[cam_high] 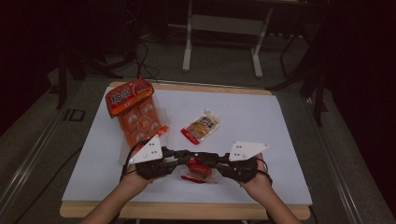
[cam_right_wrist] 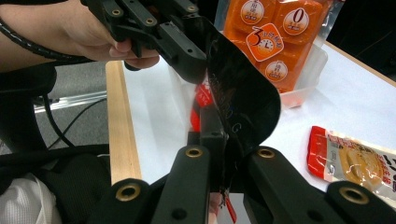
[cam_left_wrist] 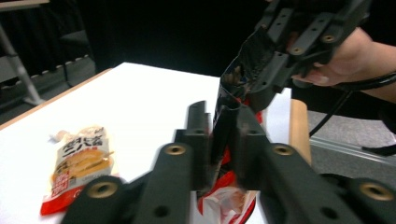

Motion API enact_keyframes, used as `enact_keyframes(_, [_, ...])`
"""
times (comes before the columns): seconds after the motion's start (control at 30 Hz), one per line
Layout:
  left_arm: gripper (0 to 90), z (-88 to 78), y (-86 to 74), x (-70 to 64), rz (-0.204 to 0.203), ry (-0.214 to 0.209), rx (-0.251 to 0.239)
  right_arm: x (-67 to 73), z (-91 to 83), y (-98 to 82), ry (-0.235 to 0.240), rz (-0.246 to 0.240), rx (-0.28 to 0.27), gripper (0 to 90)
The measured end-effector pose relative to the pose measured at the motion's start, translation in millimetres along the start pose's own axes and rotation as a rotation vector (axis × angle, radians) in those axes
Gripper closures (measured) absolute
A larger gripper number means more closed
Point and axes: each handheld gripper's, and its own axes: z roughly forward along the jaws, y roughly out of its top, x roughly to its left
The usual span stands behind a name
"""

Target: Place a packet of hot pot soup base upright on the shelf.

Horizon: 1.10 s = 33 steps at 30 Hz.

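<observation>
High view: a small snack packet (cam_high: 200,171) is held just above the near part of the white surface (cam_high: 261,116), between the left gripper (cam_high: 180,156) and the right gripper (cam_high: 205,161), which are pointed at each other from either side. Open white sheet is seen to the right and behind the right hand (cam_high: 250,175), while the near wooden edge (cam_high: 187,211) is found close under both forearms. Less room is left on the left, where an orange multipack in a clear tray (cam_high: 137,116) is laid toward the far left corner, its near end just beside the left hand (cam_high: 144,170). A second sachet (cam_high: 201,126), pale with a red end, is laid flat behind the grippers, near but apart from them.

In the left gripper view, the fingers (cam_left_wrist: 198,140) of the left gripper are seen closed almost together on a dark, glossy edge of the packet (cam_left_wrist: 224,126), which is stood upright between them; red and white wrapper is seen below. The right gripper (cam_left_wrist: 254,77) is seen opposite, clamped on the same strip higher up. In the right gripper view, the right fingers (cam_right_wrist: 212,135) are drawn tight on the curved dark foil (cam_right_wrist: 243,98), with the left gripper (cam_right_wrist: 194,60) gripping it from the far side. Both wrists are kept low and roughly level, with grey plates turned upward. The packet is thus pinched at two sides and lifted off the sheet.
</observation>
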Motion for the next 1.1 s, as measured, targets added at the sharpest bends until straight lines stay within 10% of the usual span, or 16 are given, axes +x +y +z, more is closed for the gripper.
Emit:
enact_keyframes(0.53, [87.2, -8.4, 7.7, -0.9, 0.048, -0.031, -0.021, -0.4, -4.0, 1.3, 0.001, 0.004, -0.031, 80.3])
enact_keyframes(1.1, [87.0, -60.5, 12.5, 23.0, 0.112, 0.065, -0.079, -11.3, -14.0, -15.5, -0.052, 0.046, -0.119, 16.8])
